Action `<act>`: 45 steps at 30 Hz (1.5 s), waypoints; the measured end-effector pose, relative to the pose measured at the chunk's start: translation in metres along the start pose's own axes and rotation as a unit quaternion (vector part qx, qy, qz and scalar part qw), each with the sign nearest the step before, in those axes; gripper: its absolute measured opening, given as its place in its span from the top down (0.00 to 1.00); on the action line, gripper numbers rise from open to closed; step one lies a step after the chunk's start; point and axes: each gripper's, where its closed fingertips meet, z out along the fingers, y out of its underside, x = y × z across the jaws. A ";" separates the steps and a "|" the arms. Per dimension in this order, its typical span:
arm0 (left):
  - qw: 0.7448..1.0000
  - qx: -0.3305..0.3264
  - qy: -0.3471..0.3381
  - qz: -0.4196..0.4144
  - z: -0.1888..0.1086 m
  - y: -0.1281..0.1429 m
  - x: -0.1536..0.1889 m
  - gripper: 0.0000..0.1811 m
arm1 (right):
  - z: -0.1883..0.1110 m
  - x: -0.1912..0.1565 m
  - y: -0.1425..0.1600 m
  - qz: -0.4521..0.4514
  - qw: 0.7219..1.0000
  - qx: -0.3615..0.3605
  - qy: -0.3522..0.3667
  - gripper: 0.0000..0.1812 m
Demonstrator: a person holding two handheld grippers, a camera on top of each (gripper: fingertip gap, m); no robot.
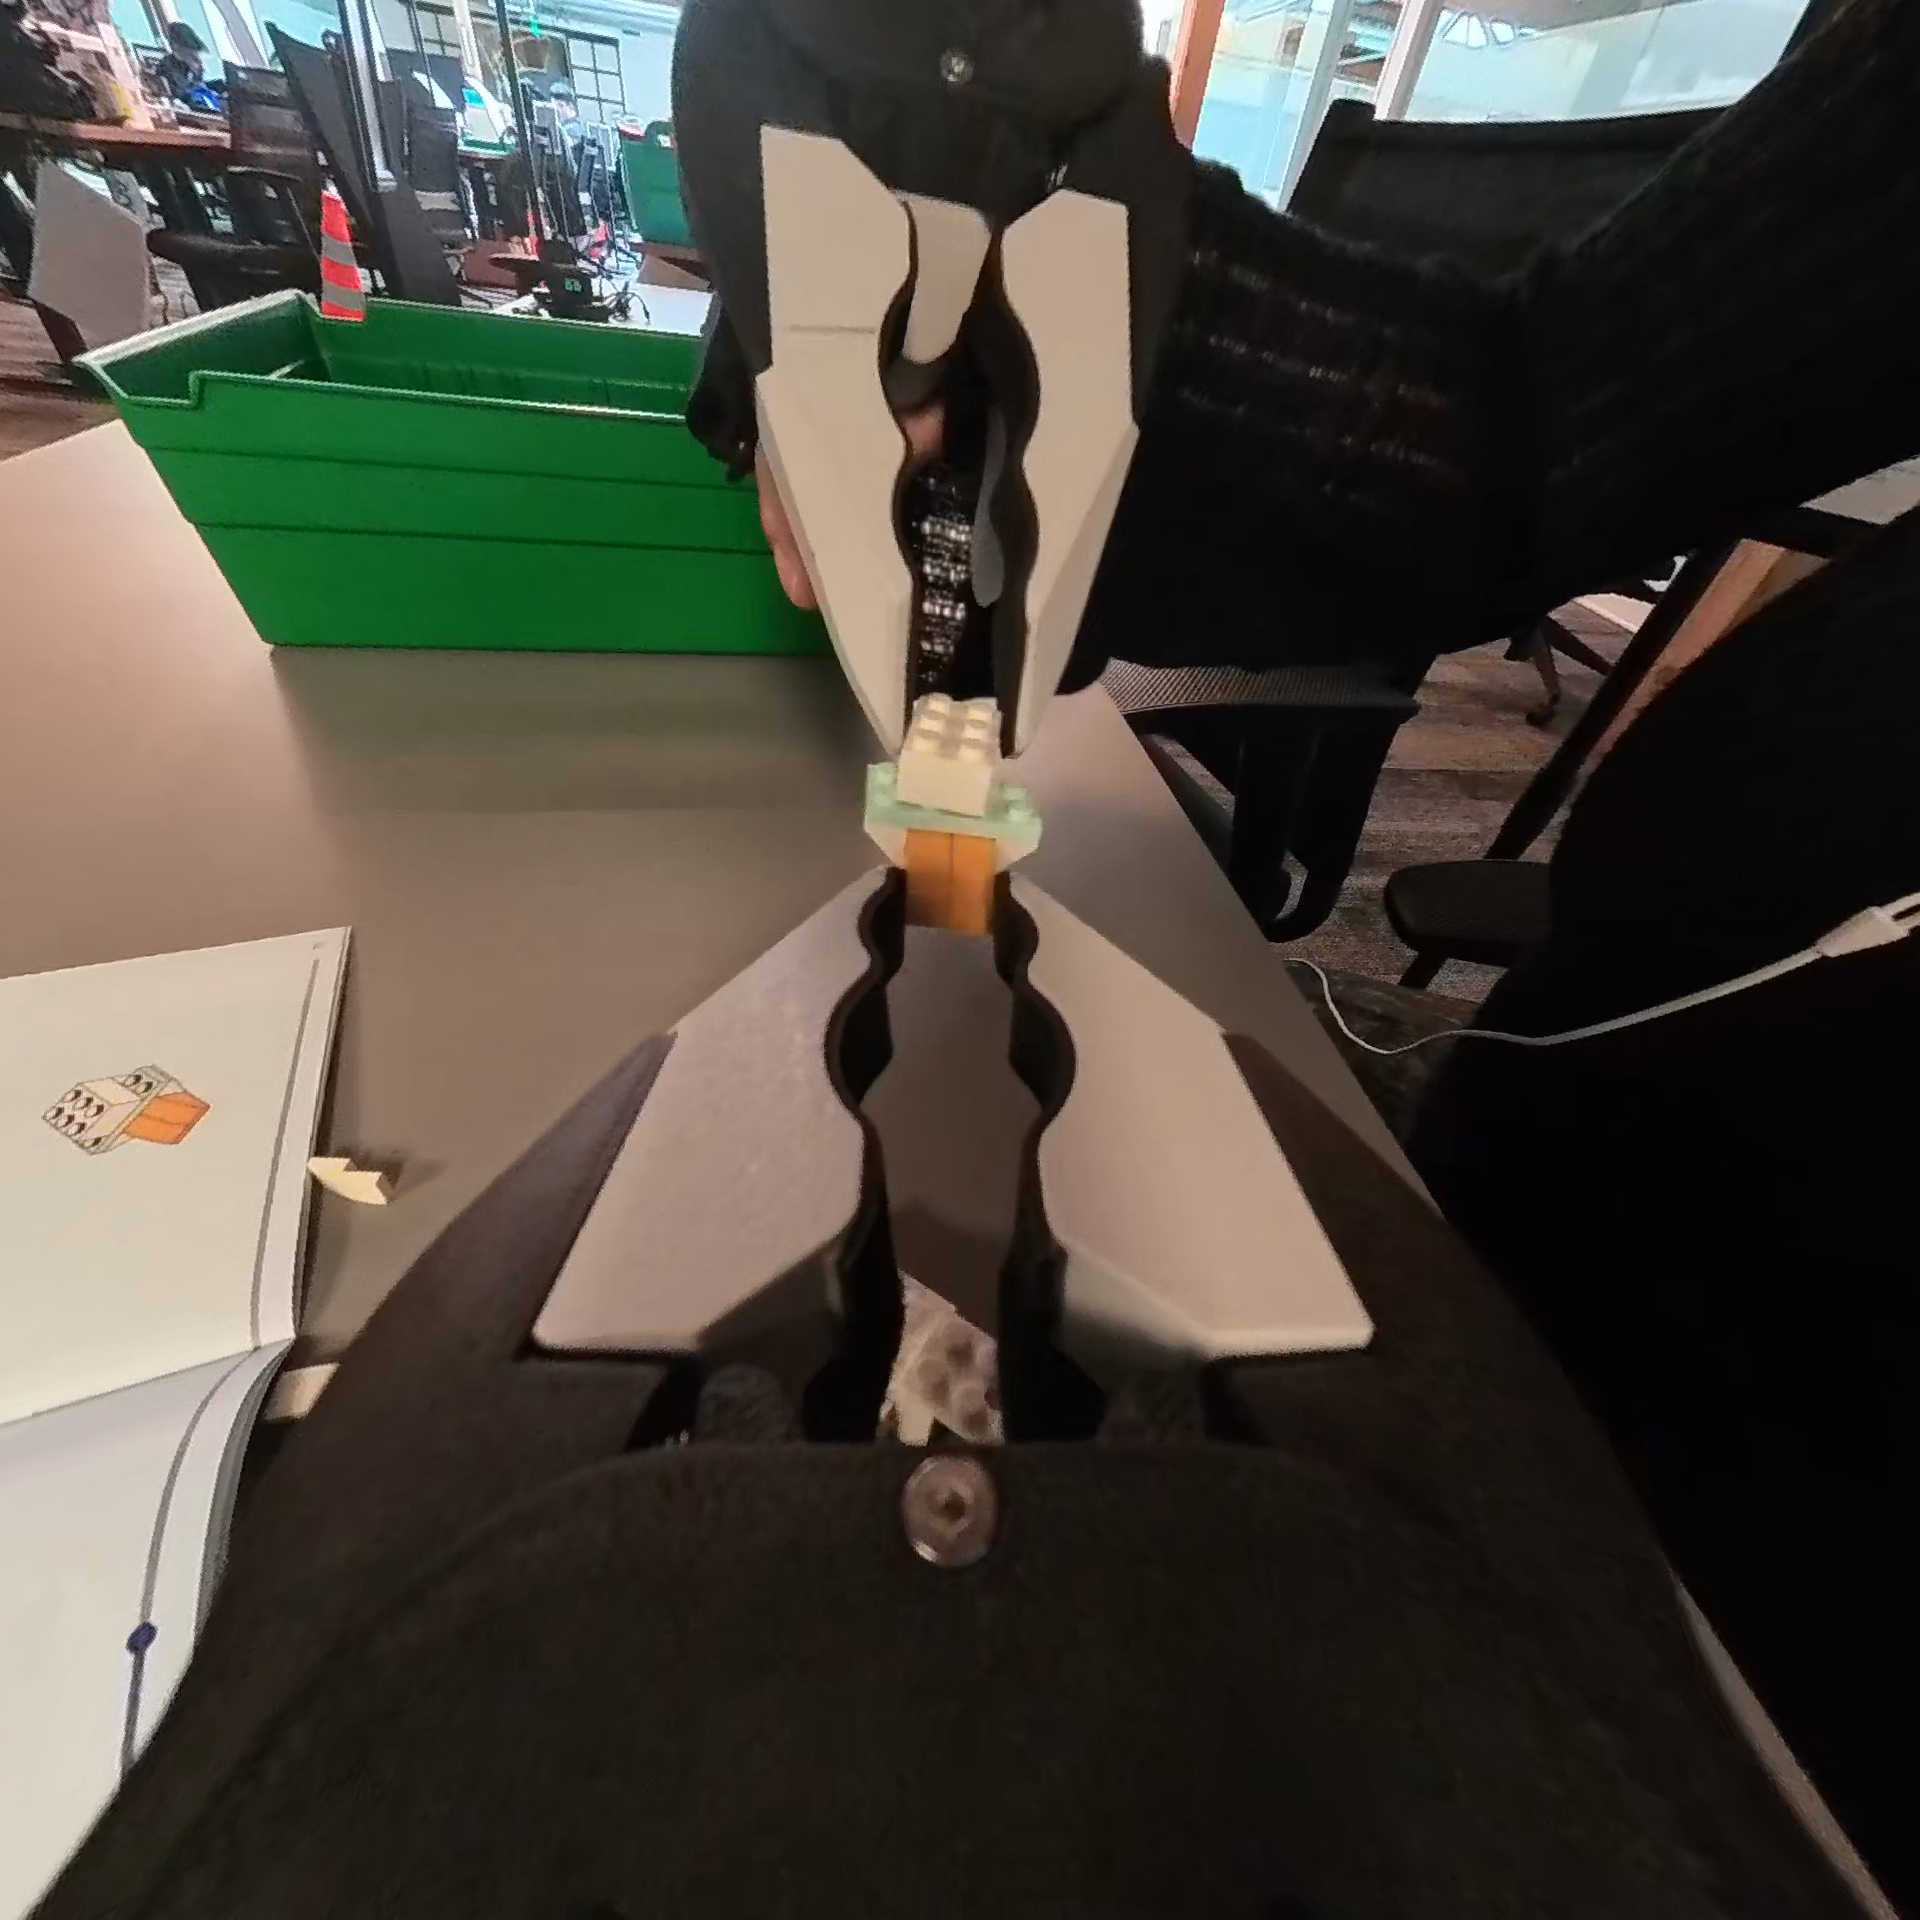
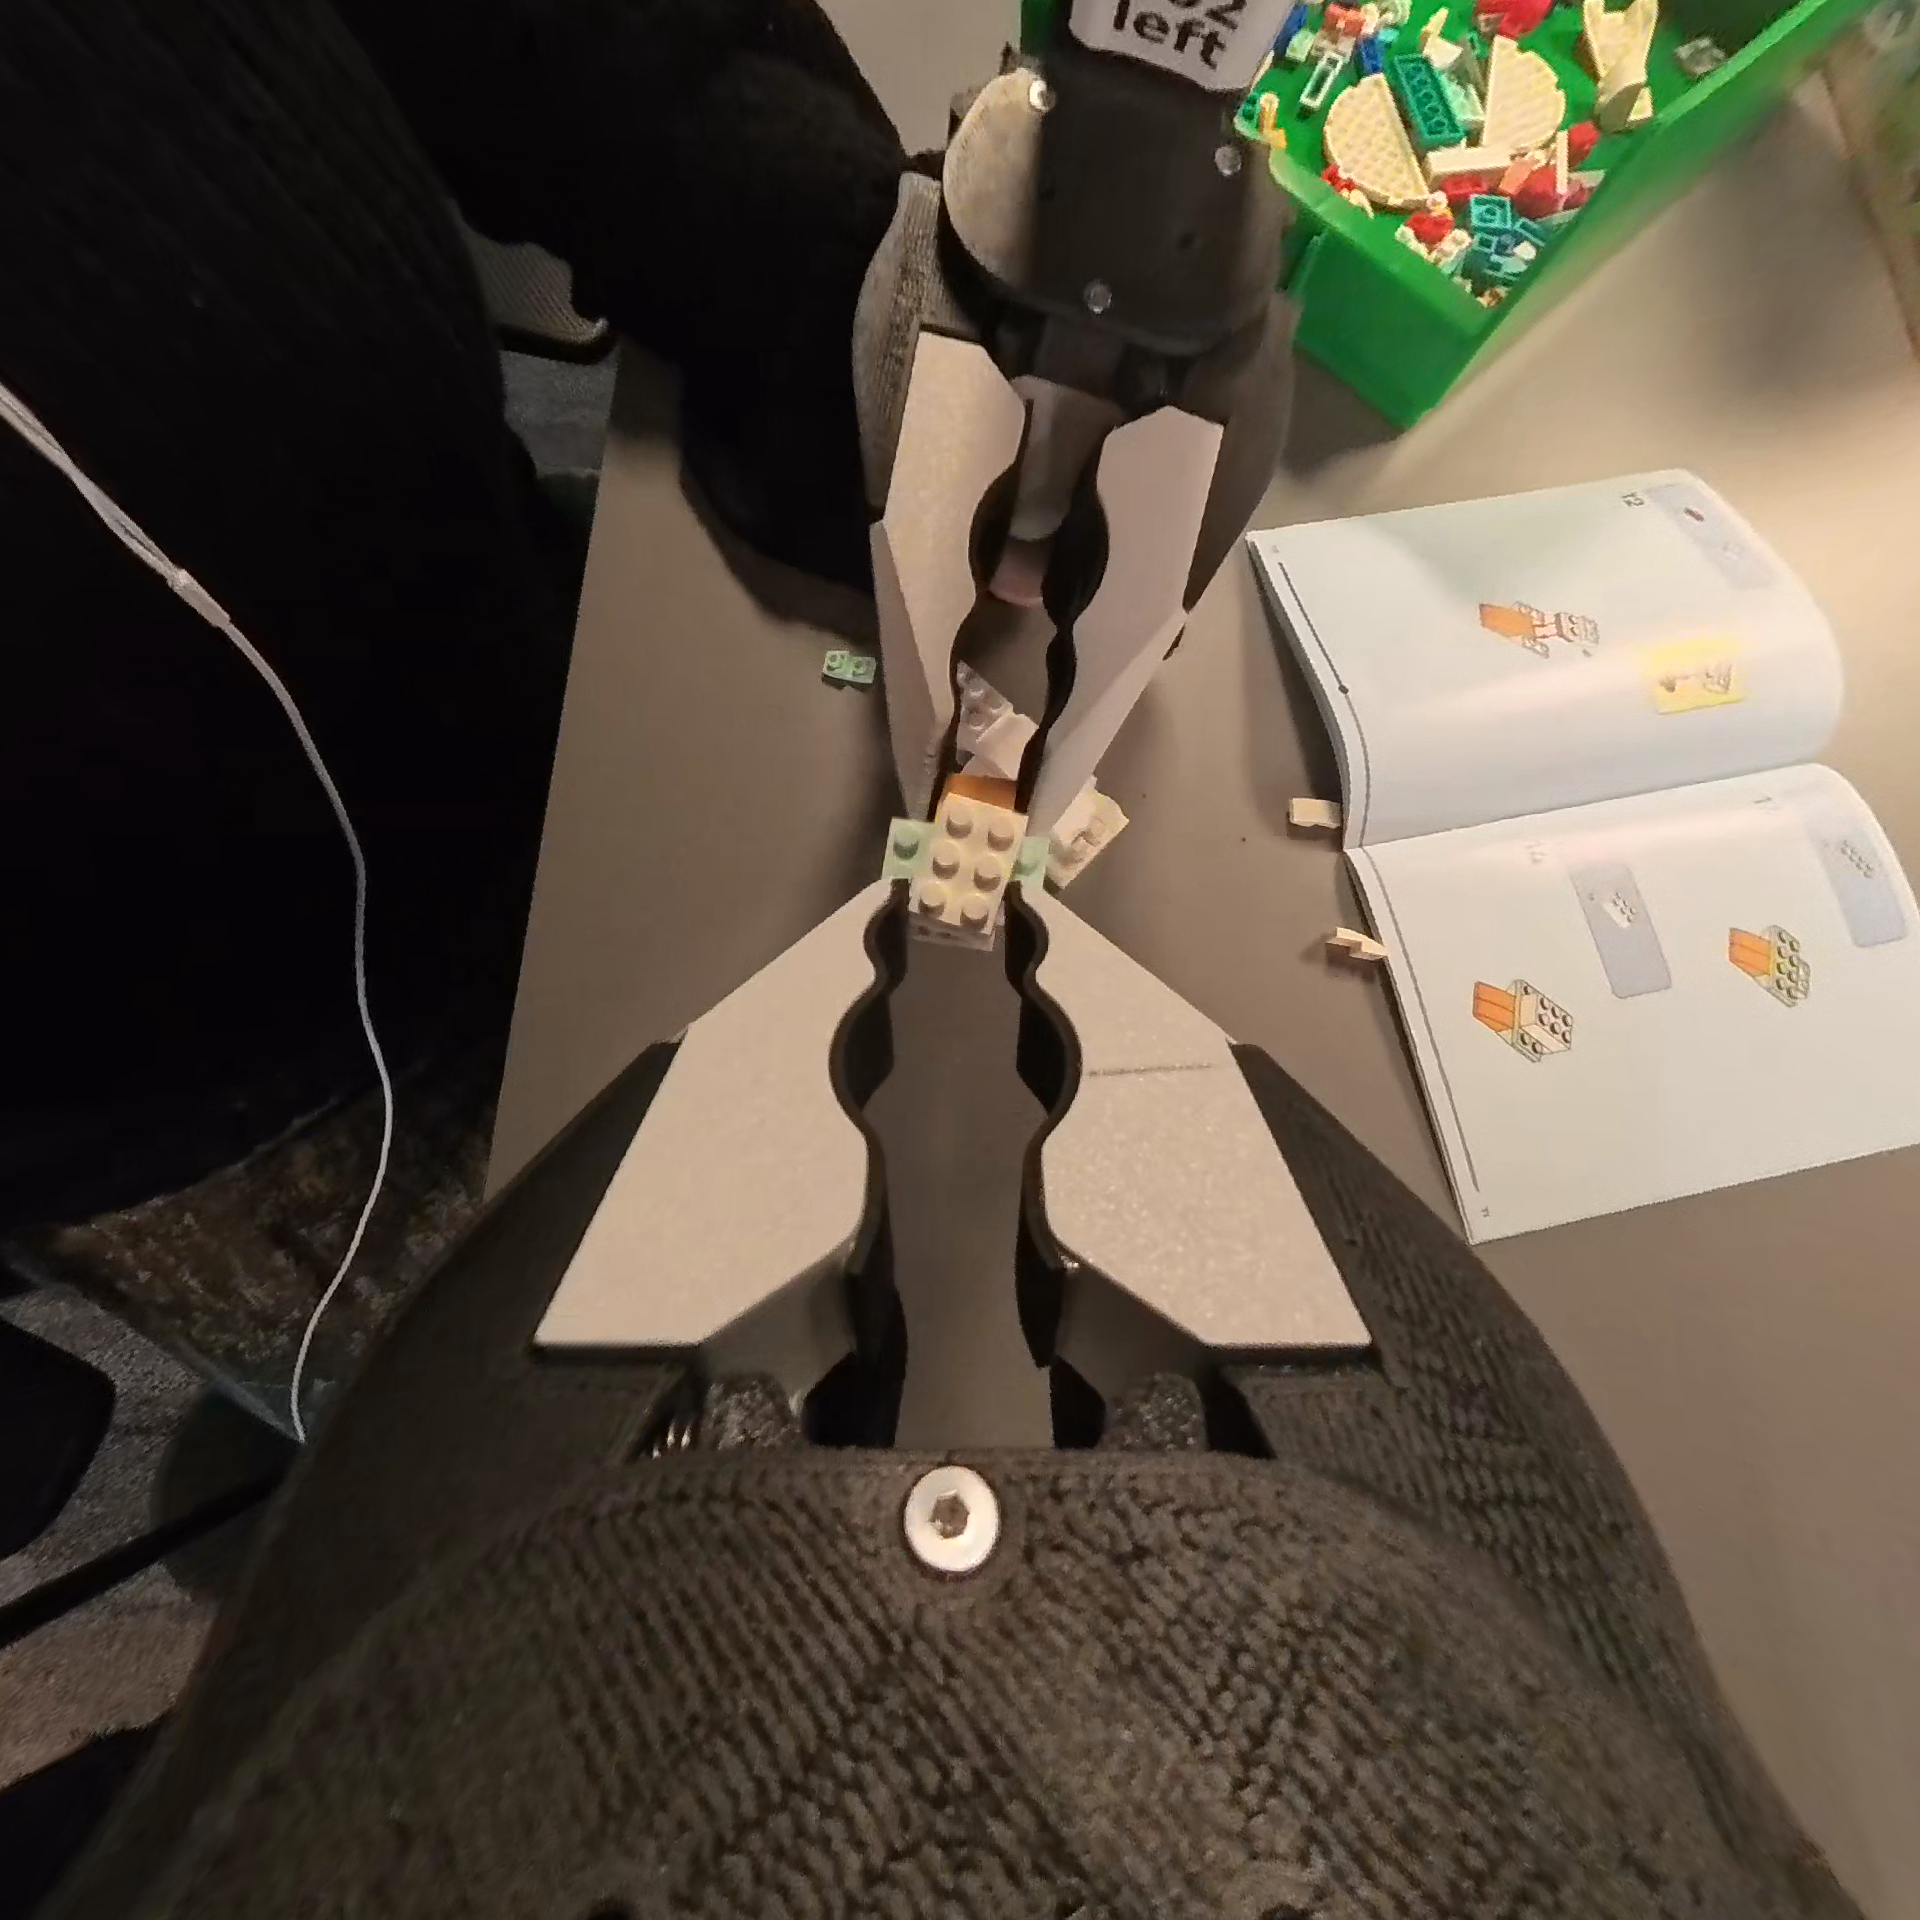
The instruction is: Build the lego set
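Left fingers clamp orange bricks; right fingers seemingly pinch white brick.

Daylight came through the windows behind, washed out and slightly glaring, while the grey table lay evenly, softly lit with faint shadows. Dark clothing swallowed detail into near black. Both wide-angle views bent lines at the edges, where the green bin and booklet blurred.
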 end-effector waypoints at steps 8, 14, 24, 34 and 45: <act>1.000 -0.001 0.005 -0.002 0.001 0.000 0.002 0.91 | -0.001 -0.002 0.001 -0.003 1.000 -0.012 -0.010 0.91; 1.000 0.001 0.008 -0.004 0.000 0.000 0.002 0.91 | -0.001 -0.001 0.002 -0.008 1.000 -0.018 -0.009 0.89; 0.999 0.014 -0.016 -0.028 -0.004 -0.004 -0.009 0.91 | -0.006 0.015 -0.007 -0.065 0.991 -0.018 0.119 0.61; 0.994 0.045 -0.010 -0.096 -0.008 -0.010 -0.018 0.91 | 0.014 0.034 0.002 -0.375 0.824 -0.156 0.396 0.65; 0.991 0.048 0.007 -0.122 -0.007 -0.009 -0.016 0.91 | 0.009 0.043 -0.003 -0.402 0.787 -0.165 0.438 0.84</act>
